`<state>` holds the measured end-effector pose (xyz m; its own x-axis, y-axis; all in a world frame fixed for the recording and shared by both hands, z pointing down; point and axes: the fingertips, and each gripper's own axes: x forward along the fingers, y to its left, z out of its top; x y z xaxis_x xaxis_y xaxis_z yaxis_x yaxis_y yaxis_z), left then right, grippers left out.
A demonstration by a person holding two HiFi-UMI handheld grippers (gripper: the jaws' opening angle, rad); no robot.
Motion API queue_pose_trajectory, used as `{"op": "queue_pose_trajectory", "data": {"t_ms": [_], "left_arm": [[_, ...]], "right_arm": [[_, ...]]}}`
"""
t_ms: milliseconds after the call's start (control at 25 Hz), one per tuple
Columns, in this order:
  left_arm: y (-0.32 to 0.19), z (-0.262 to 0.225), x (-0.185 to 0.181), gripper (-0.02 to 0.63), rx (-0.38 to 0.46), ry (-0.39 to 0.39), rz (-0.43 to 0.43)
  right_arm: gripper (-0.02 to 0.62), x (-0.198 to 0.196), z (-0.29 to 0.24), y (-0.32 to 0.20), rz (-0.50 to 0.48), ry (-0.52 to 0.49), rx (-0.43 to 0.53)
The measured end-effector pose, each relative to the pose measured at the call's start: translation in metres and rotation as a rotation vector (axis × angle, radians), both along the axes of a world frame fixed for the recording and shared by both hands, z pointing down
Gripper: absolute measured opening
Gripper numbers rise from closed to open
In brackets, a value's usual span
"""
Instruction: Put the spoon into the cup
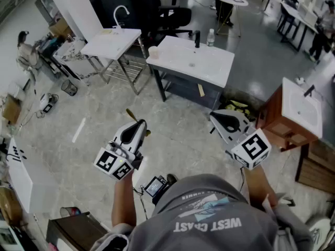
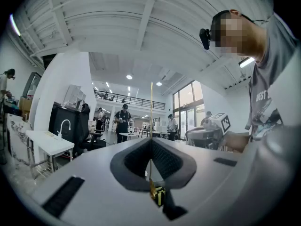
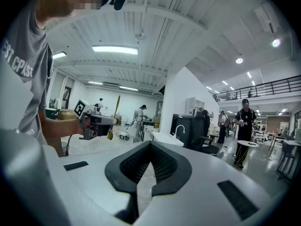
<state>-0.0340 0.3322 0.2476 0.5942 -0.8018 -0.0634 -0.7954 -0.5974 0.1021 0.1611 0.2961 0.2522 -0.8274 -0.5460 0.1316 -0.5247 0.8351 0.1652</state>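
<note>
Head view, task: not yet done; the spoon (image 1: 131,114) is in my grasp and has to be carried to the cup (image 1: 153,52) and dropped in.
Head view, cup: on the white desk (image 1: 209,69), at its left edge by the near left corner, well apart from the spoon.
Head view, left claw (image 1: 140,124): held over the floor, short of the desk, the spoon standing out of its tip.
Head view, right claw (image 1: 214,117): over the floor beside the desk's near right corner.
Left gripper view, left claw (image 2: 151,141): clenched on the spoon (image 2: 151,117), seen edge-on as a thin gold line.
Right gripper view, right claw (image 3: 150,144): clenched, nothing between the pads.
Right gripper view, spoon (image 3: 115,109): upright in my left claw, at the left.
</note>
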Motion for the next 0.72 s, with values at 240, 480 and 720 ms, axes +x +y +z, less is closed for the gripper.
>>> {"op": "queue_pose_trajectory", "data": {"t_ms": [240,480,720], "left_arm": [[0.009,-0.001,0.011,0.003,-0.002,-0.001,0.005],[0.016,-0.001,0.018,0.003,-0.001,-0.009,-0.001],[0.025,-0.001,0.024,0.003,-0.002,-0.013,-0.012]], "right_arm": [[0.031,0.009,-0.001,0.009,0.002,-0.008,-0.005],[0.031,0.015,0.001,0.014,-0.003,-0.022,-0.003],[0.031,0.021,0.004,0.023,-0.02,-0.035,-0.037]]}}
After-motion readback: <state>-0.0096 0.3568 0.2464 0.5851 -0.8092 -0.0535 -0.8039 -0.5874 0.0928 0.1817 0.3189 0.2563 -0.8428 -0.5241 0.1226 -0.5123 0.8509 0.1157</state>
